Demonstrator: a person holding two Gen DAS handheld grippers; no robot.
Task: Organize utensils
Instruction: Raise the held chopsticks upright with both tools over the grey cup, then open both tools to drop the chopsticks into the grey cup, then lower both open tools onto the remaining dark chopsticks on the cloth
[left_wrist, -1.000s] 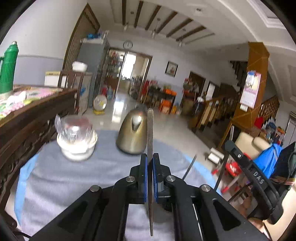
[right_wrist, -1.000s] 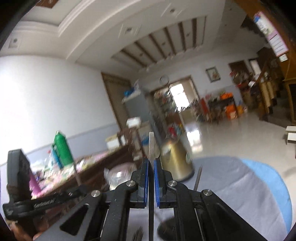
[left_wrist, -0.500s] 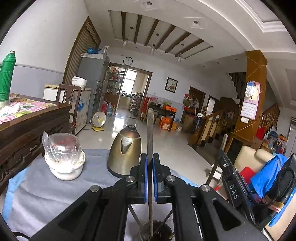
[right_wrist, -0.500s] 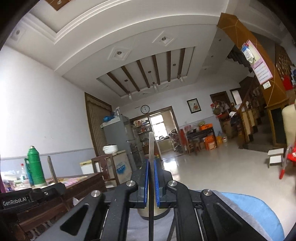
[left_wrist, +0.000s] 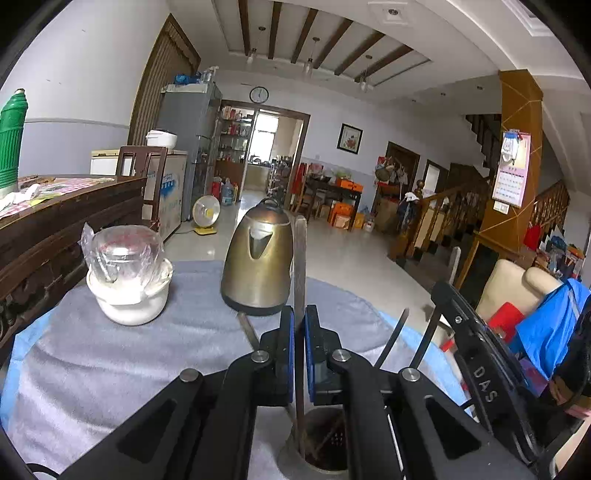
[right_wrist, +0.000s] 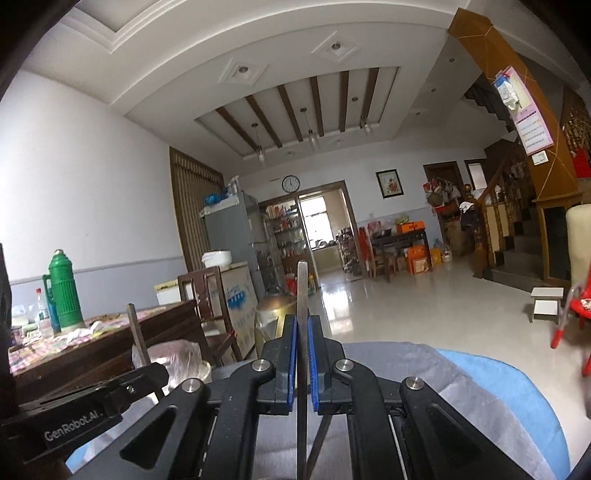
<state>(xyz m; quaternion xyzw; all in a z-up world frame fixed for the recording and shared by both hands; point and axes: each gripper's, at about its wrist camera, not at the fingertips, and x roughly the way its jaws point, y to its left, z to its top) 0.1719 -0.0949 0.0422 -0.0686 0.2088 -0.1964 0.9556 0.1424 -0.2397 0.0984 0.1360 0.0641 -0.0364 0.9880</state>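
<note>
My left gripper (left_wrist: 299, 317) is shut on a flat metal utensil (left_wrist: 300, 266) that stands upright. Its lower end reaches into a round metal holder (left_wrist: 325, 461) just below the jaws, on the grey cloth. Other thin handles (left_wrist: 393, 338) lean out of the holder. My right gripper (right_wrist: 302, 325) is shut on a second flat metal utensil (right_wrist: 302, 291), also upright; its lower end is hidden. In the left wrist view the right gripper's black body (left_wrist: 480, 362) stands close by on the right.
A brass kettle (left_wrist: 258, 262) and a white bowl (left_wrist: 129, 302) under a plastic-wrapped glass lid stand on the grey cloth (left_wrist: 110, 369) beyond the holder. A dark wooden table (left_wrist: 55, 225) lies left with a green flask (right_wrist: 64, 291). The cloth's right edge drops to the floor.
Both grippers have come down with their utensils. The holder has come into the left wrist view under the jaws, and the utensil's lower end now sits in it. The right view has levelled.
</note>
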